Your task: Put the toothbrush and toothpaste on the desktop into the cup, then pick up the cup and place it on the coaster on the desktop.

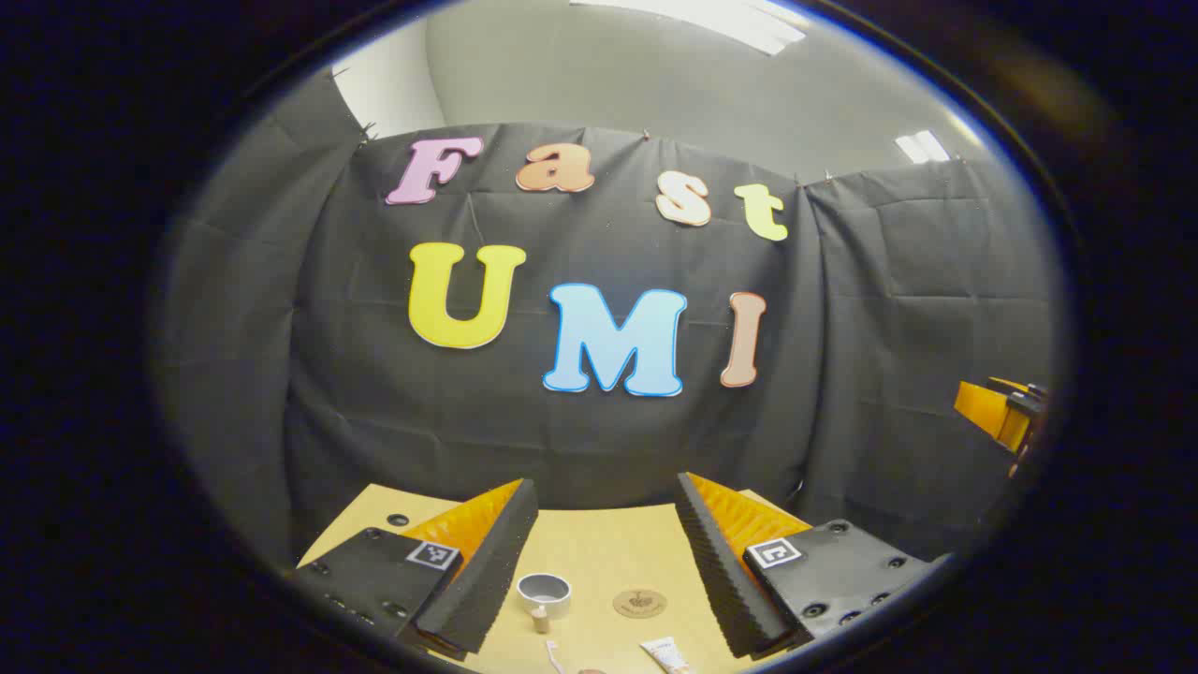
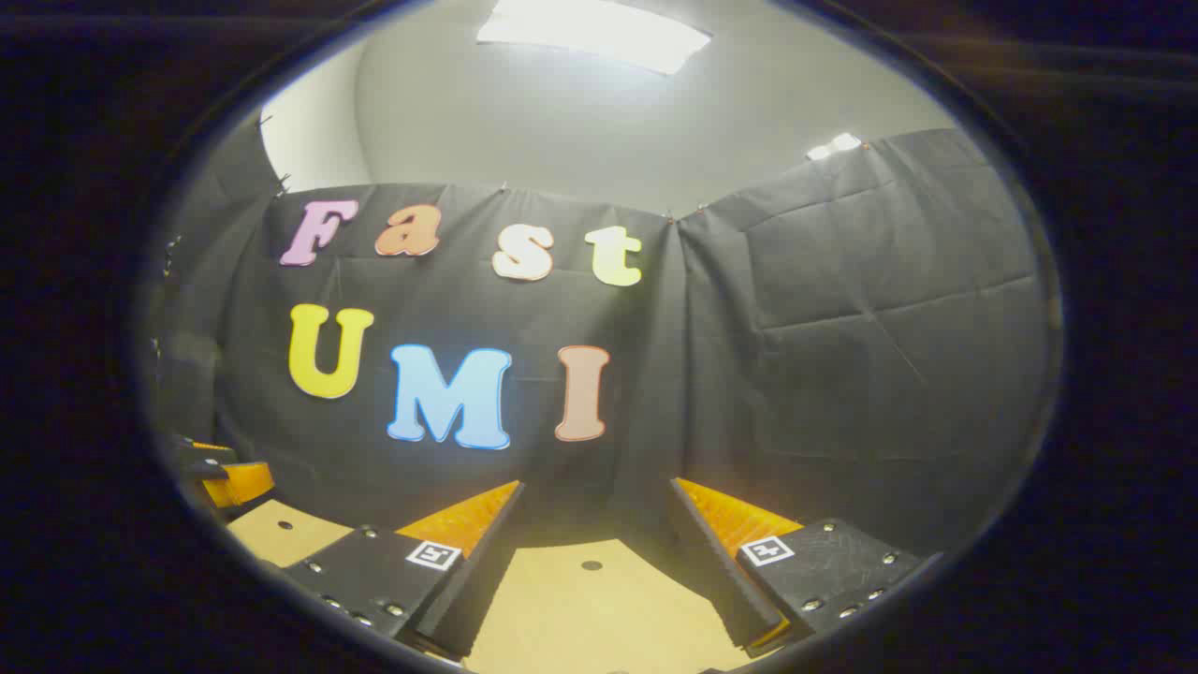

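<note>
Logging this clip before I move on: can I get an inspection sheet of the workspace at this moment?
Surface: tan desktop with small holes.
Job's things: cup upright, empty; coaster right of it, bare; toothpaste lying nearer; toothbrush partly cut off at the edge.
Clutter: small peg-like item by the cup.
Grippers: left gripper open, empty; right gripper open, empty.
Cables: nothing seen.
Surroundings: black cloth wall, ceiling light.

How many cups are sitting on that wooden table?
1. The cup stands on the table in the left gripper view, between that gripper's open fingers, left of the round coaster. More could lie below the edge of either view.
</note>
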The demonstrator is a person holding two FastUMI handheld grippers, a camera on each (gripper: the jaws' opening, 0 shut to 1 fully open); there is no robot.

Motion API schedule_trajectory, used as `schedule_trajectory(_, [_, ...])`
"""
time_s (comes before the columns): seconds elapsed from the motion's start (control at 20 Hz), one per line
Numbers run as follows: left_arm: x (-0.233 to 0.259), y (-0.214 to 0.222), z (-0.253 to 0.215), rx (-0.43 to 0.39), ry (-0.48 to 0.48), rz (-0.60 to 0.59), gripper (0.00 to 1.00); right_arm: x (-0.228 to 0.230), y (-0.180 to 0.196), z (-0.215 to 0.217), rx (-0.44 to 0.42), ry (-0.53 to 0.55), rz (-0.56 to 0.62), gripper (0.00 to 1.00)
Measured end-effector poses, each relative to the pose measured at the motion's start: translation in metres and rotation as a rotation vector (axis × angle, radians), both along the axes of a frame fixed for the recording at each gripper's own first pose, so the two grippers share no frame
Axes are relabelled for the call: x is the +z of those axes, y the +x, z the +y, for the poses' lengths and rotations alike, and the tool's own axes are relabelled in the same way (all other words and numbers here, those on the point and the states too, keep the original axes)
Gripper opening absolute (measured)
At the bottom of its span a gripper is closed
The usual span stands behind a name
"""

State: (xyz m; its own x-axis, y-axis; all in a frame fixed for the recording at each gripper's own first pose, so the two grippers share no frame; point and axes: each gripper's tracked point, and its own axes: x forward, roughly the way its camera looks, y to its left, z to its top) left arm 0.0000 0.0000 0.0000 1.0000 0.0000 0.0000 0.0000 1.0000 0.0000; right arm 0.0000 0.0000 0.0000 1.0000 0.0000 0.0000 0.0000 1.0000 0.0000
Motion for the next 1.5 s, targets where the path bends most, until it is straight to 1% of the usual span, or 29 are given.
schedule_trajectory(0.05, [-0.002, 0.001, 0.001, 0.004, 0.001, 0.006, 0.92, 0.001, 0.004, 0.004, 0.02, -0.014, 0.004, 0.92])
schedule_trajectory(0.1, [-0.004, 0.002, 0.002, 0.008, 0.001, 0.016, 0.95, 0.002, 0.008, 0.011, 0.043, -0.017, 0.006, 0.92])
schedule_trajectory(0.25, [-0.007, 0.001, 0.009, 0.03, 0.015, 0.029, 0.95, -0.004, 0.023, 0.032, 0.114, 0.035, 0.028, 0.92])
schedule_trajectory(0.3, [-0.008, 0.001, 0.014, 0.035, 0.016, 0.036, 0.95, -0.013, 0.029, 0.041, 0.136, 0.051, 0.054, 0.92])
schedule_trajectory(0.35, [-0.011, 0.0, 0.021, 0.046, 0.016, 0.05, 0.92, -0.023, 0.034, 0.047, 0.158, 0.064, 0.092, 0.92])
schedule_trajectory(0.4, [-0.014, -0.002, 0.028, 0.059, 0.016, 0.067, 0.95, -0.034, 0.038, 0.055, 0.182, 0.077, 0.132, 0.93])
schedule_trajectory(0.55, [-0.019, -0.01, 0.053, 0.101, 0.013, 0.098, 0.96, -0.06, 0.042, 0.088, 0.26, 0.118, 0.226, 0.93])
schedule_trajectory(0.65, [-0.023, -0.014, 0.07, 0.136, 0.014, 0.12, 0.95, -0.077, 0.038, 0.105, 0.304, 0.116, 0.277, 0.92])
schedule_trajectory(0.75, [-0.03, -0.018, 0.078, 0.152, 0.002, 0.146, 0.95, -0.094, 0.037, 0.123, 0.352, 0.09, 0.326, 0.92])
schedule_trajectory(0.8, [-0.034, -0.02, 0.079, 0.156, -0.006, 0.156, 0.92, -0.098, 0.035, 0.129, 0.371, 0.087, 0.339, 0.93])
schedule_trajectory(0.85, [-0.035, -0.019, 0.081, 0.162, -0.012, 0.159, 0.96, -0.1, 0.035, 0.134, 0.388, 0.092, 0.348, 0.93])
schedule_trajectory(0.95, [-0.039, -0.018, 0.081, 0.169, -0.02, 0.168, 0.96, -0.103, 0.036, 0.142, 0.405, 0.1, 0.369, 0.93])
schedule_trajectory(1.0, [-0.041, -0.017, 0.081, 0.173, -0.024, 0.171, 0.99, -0.105, 0.035, 0.145, 0.412, 0.105, 0.38, 0.93])
schedule_trajectory(1.05, [-0.042, -0.017, 0.079, 0.171, -0.026, 0.169, 0.96, -0.108, 0.035, 0.149, 0.42, 0.111, 0.386, 0.93])
schedule_trajectory(1.25, [-0.047, -0.014, 0.079, 0.178, -0.041, 0.177, 0.99, -0.108, 0.035, 0.151, 0.435, 0.115, 0.398, 0.92])
schedule_trajectory(1.3, [-0.049, -0.014, 0.08, 0.18, -0.042, 0.187, 0.92, -0.11, 0.035, 0.153, 0.437, 0.111, 0.405, 0.92])
schedule_trajectory(1.4, [-0.057, -0.009, 0.083, 0.188, -0.035, 0.211, 0.96, -0.114, 0.035, 0.154, 0.437, 0.102, 0.427, 0.93])
schedule_trajectory(1.5, [-0.065, -0.007, 0.084, 0.189, -0.03, 0.238, 0.96, -0.116, 0.035, 0.157, 0.441, 0.1, 0.447, 0.93])
